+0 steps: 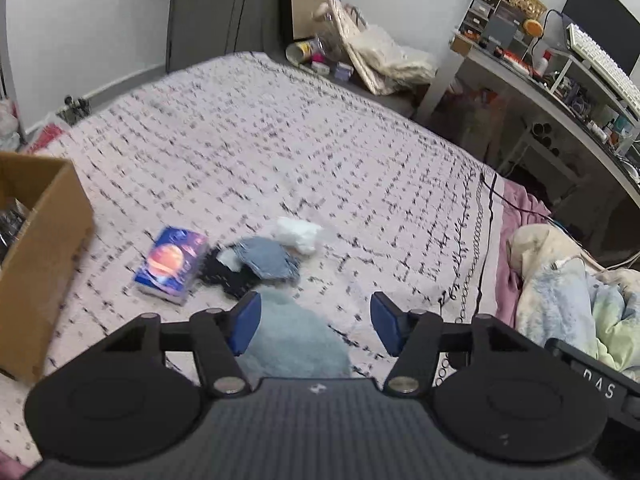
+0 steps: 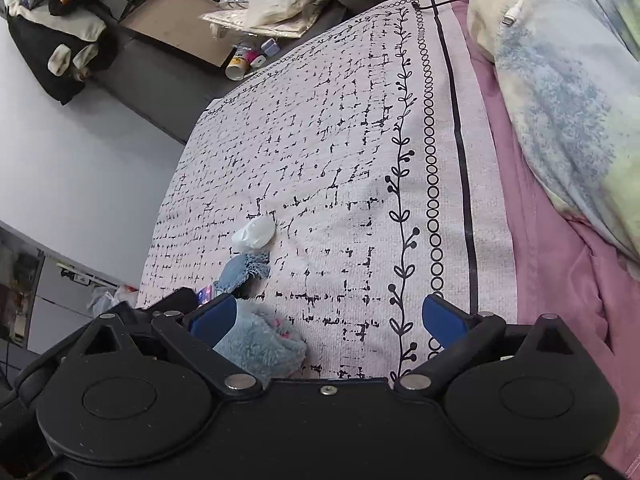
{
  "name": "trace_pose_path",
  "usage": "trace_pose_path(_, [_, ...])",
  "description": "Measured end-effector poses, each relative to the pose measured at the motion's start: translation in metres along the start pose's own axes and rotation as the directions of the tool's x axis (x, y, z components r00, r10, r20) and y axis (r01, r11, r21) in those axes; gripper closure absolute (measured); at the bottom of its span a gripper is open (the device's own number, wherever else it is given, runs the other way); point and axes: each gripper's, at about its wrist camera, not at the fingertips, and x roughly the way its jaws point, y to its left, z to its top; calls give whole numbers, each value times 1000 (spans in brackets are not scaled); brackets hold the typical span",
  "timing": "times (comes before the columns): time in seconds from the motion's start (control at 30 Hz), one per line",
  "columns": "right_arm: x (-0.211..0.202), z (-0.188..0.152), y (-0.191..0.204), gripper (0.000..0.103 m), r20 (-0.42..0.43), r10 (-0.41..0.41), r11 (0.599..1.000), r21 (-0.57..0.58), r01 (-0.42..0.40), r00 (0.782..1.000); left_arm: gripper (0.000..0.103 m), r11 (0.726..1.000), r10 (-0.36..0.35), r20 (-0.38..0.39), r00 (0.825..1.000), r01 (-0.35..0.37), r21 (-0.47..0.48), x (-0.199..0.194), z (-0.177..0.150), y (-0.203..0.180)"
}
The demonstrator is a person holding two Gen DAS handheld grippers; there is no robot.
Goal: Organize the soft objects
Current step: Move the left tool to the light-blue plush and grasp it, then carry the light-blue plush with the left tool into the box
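Left wrist, hidden: fluffy blue toy point(image 1: 296, 340) cut off below by left gripper point(image 1: 316, 322); box point(image 1: 40, 264) contents unclear.
Left wrist, fingers: apart, left pad touching toy, right pad clear.
Right wrist, toy: pale blue fur, pink spots, at 7 o'clock on bed point(image 2: 320, 160), partly hidden.
Right wrist, fingers: right gripper point(image 2: 328, 320) spread wide, gripping nothing.

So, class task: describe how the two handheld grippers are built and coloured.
Both match. The left gripper and right gripper each have two blue pads on black linkage arms with silver pivot pins, above round black housings. The left's body is ribbed grey with a small white mark. No hands or sleeves show.
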Motion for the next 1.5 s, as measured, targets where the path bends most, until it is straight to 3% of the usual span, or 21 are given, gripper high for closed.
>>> trace_pose_path(0.17, [5, 1, -1, 3, -14, 3, 1000, 4, -3, 1000, 43, 1000, 12, -46, 999, -13, -17, 18, -8, 1])
trace_pose_path(0.43, [14, -1, 5, 3, -49, 32, 999, -2, -32, 998, 43, 998, 59, -55, 997, -60, -16, 21, -10, 9])
trace_pose_path(0.7, [30, -11, 25, 6, -97, 80, 997, -8, -81, 992, 43, 991, 90, -94, 991, -99, -92, 21, -11, 37])
trace_pose_path(0.8, [37, -15, 30, 10, -117, 89, 996, 1, -90, 989, 43, 987, 89, -109, 990, -102, -123, 21, -13, 49])
trace_pose_path(0.9, [44, -19, 34, 16, -139, 102, 995, 12, -102, 985, 58, 980, 79, -119, 990, -99, -171, 20, -14, 62])
trace_pose_path(1.03, [51, -24, 38, 23, -160, 128, 992, 35, -124, 979, 70, 976, 50, -115, 992, -73, -204, 17, -15, 74])
trace_pose_path(1.13, [57, -28, 40, 36, -178, 116, 993, 37, -111, 977, 77, 973, 34, -115, 993, -59, -224, 15, -15, 81])
trace_pose_path(1.2, [62, -31, 41, 46, -196, 128, 992, 47, -121, 972, 77, 969, 18, -117, 993, -46, -242, 15, -15, 86])
trace_pose_path(1.37, [74, -36, 44, 48, -219, 129, 990, 81, -114, 967, 77, 966, -13, -127, 992, -20, -257, 16, -17, 94])
trace_pose_path(1.5, [85, -42, 49, 59, -253, 114, 993, 64, -100, 961, 77, 963, -33, -138, 990, -6, -268, 16, -17, 100])
